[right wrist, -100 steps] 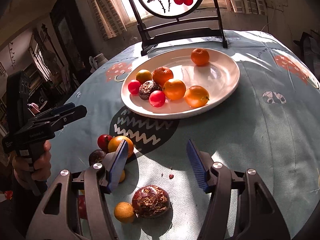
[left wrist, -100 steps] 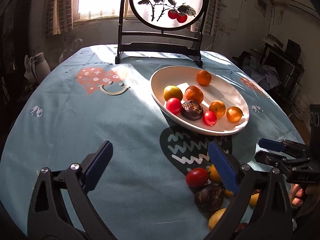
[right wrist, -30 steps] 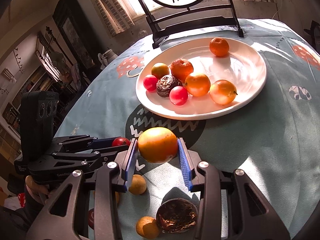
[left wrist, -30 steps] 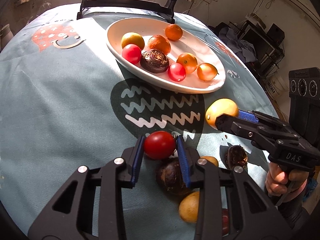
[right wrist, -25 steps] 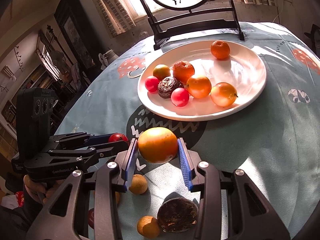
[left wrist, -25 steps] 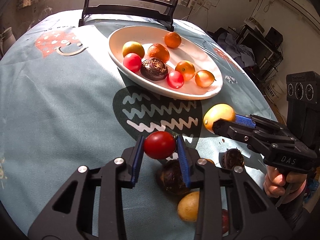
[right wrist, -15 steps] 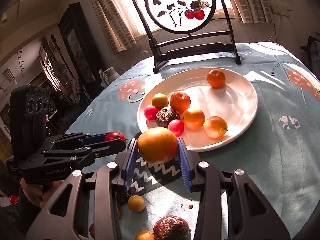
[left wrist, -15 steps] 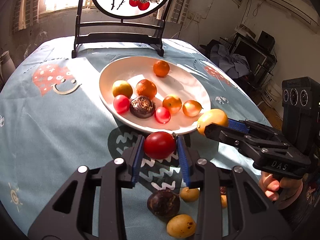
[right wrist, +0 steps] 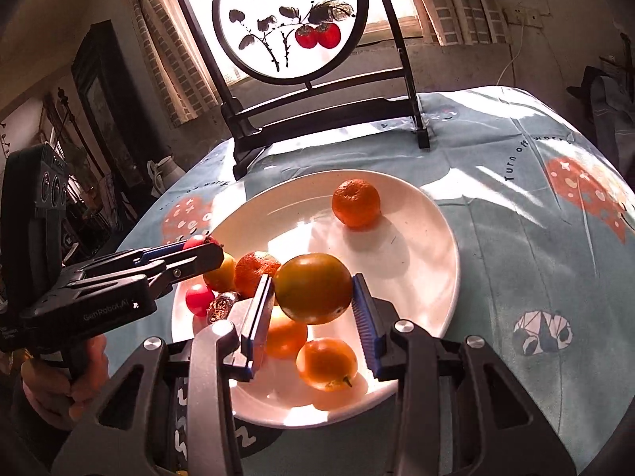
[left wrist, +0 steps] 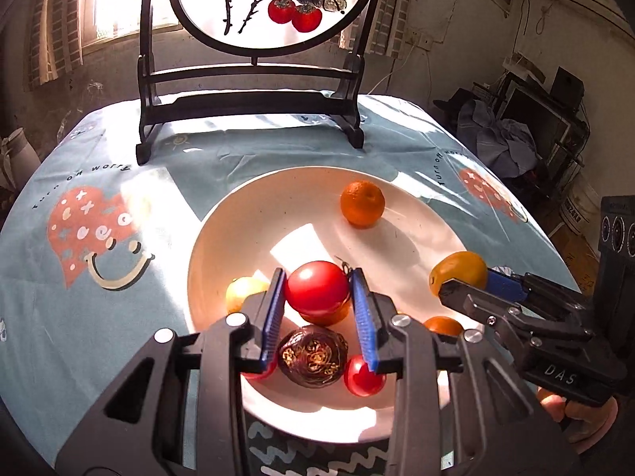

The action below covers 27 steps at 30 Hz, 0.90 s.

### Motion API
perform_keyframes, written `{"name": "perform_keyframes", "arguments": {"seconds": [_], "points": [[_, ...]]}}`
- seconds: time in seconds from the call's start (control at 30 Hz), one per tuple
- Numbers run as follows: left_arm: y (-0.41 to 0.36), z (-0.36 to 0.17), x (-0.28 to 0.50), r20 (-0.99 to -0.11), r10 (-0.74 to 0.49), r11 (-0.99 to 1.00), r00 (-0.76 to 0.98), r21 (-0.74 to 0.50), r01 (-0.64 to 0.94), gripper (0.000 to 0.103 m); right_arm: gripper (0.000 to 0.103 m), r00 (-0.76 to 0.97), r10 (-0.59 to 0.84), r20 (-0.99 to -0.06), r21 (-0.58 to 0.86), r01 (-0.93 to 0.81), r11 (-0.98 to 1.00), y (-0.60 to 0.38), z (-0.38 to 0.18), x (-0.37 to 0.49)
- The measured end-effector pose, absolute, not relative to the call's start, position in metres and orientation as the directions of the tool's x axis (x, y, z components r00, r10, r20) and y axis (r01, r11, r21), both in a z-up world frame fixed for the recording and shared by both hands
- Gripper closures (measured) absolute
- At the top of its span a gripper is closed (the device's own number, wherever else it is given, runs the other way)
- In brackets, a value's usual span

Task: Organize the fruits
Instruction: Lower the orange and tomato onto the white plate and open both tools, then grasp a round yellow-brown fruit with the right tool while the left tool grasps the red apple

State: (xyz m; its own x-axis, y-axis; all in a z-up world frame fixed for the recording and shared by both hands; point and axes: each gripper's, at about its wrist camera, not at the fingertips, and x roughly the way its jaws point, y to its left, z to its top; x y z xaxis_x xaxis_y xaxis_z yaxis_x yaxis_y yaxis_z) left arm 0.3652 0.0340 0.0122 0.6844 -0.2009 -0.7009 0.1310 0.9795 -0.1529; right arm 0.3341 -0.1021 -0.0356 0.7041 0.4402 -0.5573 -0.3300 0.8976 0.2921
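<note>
My left gripper (left wrist: 317, 289) is shut on a red tomato (left wrist: 316, 286) and holds it above the near half of the white plate (left wrist: 412, 238). My right gripper (right wrist: 313, 291) is shut on a yellow-orange fruit (right wrist: 313, 287) above the plate (right wrist: 428, 246); it also shows in the left wrist view (left wrist: 458, 273). On the plate lie a mandarin (left wrist: 362, 202), a dark passion fruit (left wrist: 311, 357), small red tomatoes (left wrist: 363, 377), and several orange and yellow fruits (right wrist: 327, 363). The left gripper shows in the right wrist view (right wrist: 198, 248).
A black wooden stand with a round painted screen (left wrist: 258, 4) stands at the table's far edge behind the plate. The table wears a blue patterned cloth (left wrist: 91, 238). Furniture and clutter (left wrist: 528, 127) stand beyond the right edge.
Both grippers, each holding its fruit, have moved forward from over the cloth to above the plate. The loose fruits on the cloth have dropped out of view.
</note>
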Motion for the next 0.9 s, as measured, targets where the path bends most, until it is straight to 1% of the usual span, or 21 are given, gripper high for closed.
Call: {"name": "perform_keyframes", "arguments": {"seconds": [0.13, 0.17, 0.2, 0.23, 0.27, 0.3, 0.4, 0.47, 0.63, 0.77, 0.9], "points": [[0.03, 0.006, 0.385, -0.715, -0.16, 0.987, 0.681, -0.115, 0.112, 0.068, 0.062, 0.695, 0.429, -0.577, 0.28, -0.326, 0.903, -0.102, -0.042, 0.348], [0.03, 0.005, 0.388, -0.717, -0.149, 0.989, 0.681, -0.113, 0.098, 0.061, 0.062, 0.692, 0.427, -0.582, 0.277, -0.325, 0.904, -0.101, -0.043, 0.349], [0.031, 0.004, 0.389, -0.714, -0.142, 0.99, 0.686, -0.115, 0.085, 0.052, 0.06, 0.686, 0.43, -0.587, 0.28, -0.326, 0.903, -0.1, -0.044, 0.35], [0.031, 0.005, 0.387, -0.706, -0.132, 0.991, 0.696, -0.115, 0.071, 0.031, 0.059, 0.68, 0.436, -0.589, 0.285, -0.329, 0.9, -0.1, -0.044, 0.349], [0.032, 0.008, 0.382, -0.693, -0.121, 0.992, 0.711, -0.115, 0.057, 0.018, 0.049, 0.678, 0.44, -0.588, 0.288, -0.333, 0.898, -0.1, -0.041, 0.347], [0.033, 0.012, 0.376, -0.679, -0.114, 0.992, 0.726, -0.115, 0.049, 0.015, 0.04, 0.686, 0.441, -0.578, 0.287, -0.335, 0.898, -0.1, -0.038, 0.343], [0.036, 0.026, 0.353, -0.653, -0.124, 0.991, 0.747, -0.115, 0.064, 0.011, 0.04, 0.713, 0.438, -0.547, 0.26, -0.353, 0.899, -0.097, -0.023, 0.325], [0.039, 0.033, 0.331, -0.64, -0.123, 0.992, 0.758, -0.107, 0.07, 0.005, 0.04, 0.727, 0.436, -0.531, 0.242, -0.363, 0.9, -0.094, -0.015, 0.31], [0.052, 0.038, 0.268, -0.623, -0.114, 0.993, 0.774, -0.097, 0.068, 0.003, 0.04, 0.743, 0.424, -0.518, 0.172, -0.395, 0.902, -0.079, -0.01, 0.266], [0.063, 0.027, 0.217, -0.623, -0.126, 0.99, 0.772, -0.129, 0.057, 0.003, 0.04, 0.755, 0.415, -0.508, 0.122, -0.414, 0.902, -0.07, -0.015, 0.232], [0.067, 0.009, 0.177, -0.613, -0.136, 0.988, 0.779, -0.146, 0.057, 0.003, 0.04, 0.751, 0.418, -0.512, 0.129, -0.414, 0.901, -0.067, -0.024, 0.21]]}}
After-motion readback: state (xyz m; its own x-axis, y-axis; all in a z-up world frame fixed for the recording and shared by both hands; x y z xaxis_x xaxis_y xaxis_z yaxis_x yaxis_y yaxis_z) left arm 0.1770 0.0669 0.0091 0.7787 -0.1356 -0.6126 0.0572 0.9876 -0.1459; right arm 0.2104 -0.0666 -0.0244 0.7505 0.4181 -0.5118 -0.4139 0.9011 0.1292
